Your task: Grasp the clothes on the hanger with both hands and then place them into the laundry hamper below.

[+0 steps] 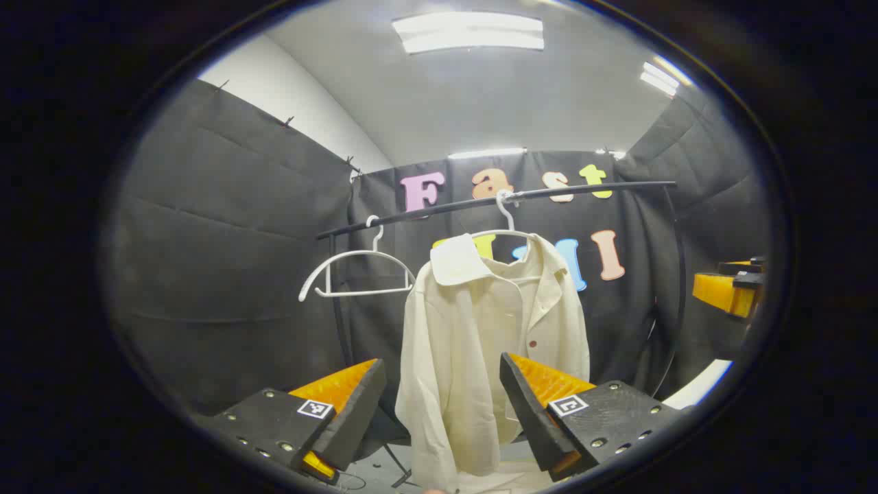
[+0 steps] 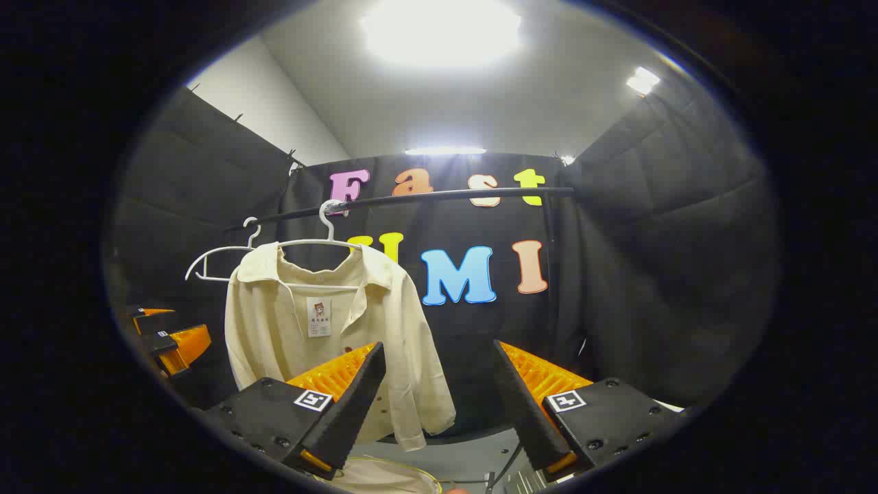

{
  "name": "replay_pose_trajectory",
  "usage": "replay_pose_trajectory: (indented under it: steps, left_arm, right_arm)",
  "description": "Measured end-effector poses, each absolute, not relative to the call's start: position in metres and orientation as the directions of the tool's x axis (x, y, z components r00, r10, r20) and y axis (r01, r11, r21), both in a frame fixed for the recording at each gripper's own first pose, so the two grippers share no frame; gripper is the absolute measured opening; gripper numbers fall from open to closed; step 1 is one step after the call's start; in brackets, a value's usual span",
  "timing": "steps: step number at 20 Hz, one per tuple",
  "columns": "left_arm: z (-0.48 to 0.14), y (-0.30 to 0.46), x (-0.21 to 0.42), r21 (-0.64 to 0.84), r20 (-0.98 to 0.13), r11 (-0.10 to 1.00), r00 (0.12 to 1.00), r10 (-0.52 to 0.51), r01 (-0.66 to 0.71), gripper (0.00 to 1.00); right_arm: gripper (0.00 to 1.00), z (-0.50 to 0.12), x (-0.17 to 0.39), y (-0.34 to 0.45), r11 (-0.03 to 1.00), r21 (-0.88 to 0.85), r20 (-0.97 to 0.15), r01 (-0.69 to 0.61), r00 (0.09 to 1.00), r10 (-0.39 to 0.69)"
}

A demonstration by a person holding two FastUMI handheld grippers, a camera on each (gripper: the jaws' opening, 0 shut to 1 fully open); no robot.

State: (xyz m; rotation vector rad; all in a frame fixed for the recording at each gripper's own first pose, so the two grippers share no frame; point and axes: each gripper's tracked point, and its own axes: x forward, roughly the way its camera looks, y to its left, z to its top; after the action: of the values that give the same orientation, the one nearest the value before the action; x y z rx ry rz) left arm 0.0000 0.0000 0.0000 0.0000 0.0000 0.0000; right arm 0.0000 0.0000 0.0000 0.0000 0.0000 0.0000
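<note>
A cream shirt (image 1: 480, 343) is being carried on a white hanger (image 1: 504, 223) hooked over the black rail (image 1: 494, 200), beside an empty hanger (image 1: 357, 271). The left gripper (image 1: 442, 405) and right gripper (image 2: 439, 398) are being held wide apart, gripping nothing, short of the shirt. The hamper rim (image 2: 391, 477) is lying below.
</note>
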Motion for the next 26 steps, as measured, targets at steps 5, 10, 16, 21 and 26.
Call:
replay_pose_trajectory:
  steps: [5,10,16,21,26]
  left_arm:
    - [-0.004,0.002,-0.003,-0.008,-0.007,1.000,1.000,0.016,-0.016,0.98]
    - [0.000,0.005,-0.007,0.003,0.006,0.999,0.999,0.038,-0.038,1.00]
    - [-0.002,0.005,-0.010,0.003,-0.002,0.999,0.999,0.048,-0.048,0.98]
    - [-0.001,0.005,-0.007,0.000,0.000,0.998,0.998,0.059,-0.059,1.00]
    - [-0.003,0.002,-0.005,0.006,0.001,0.998,0.998,0.061,-0.061,0.98]
  right_arm:
    - [0.98,0.000,0.000,0.002,1.000,0.002,0.005,-0.010,1.000,0.010]
    - [0.97,-0.001,0.004,0.000,1.000,0.009,0.009,-0.017,1.000,0.017]
    - [0.98,-0.002,0.006,-0.004,1.000,0.002,0.005,-0.022,1.000,0.022]
    - [0.98,-0.001,0.007,-0.005,1.000,-0.003,0.004,-0.030,1.000,0.030]
    - [0.96,-0.003,0.010,-0.005,0.999,-0.001,0.003,-0.034,0.999,0.034]
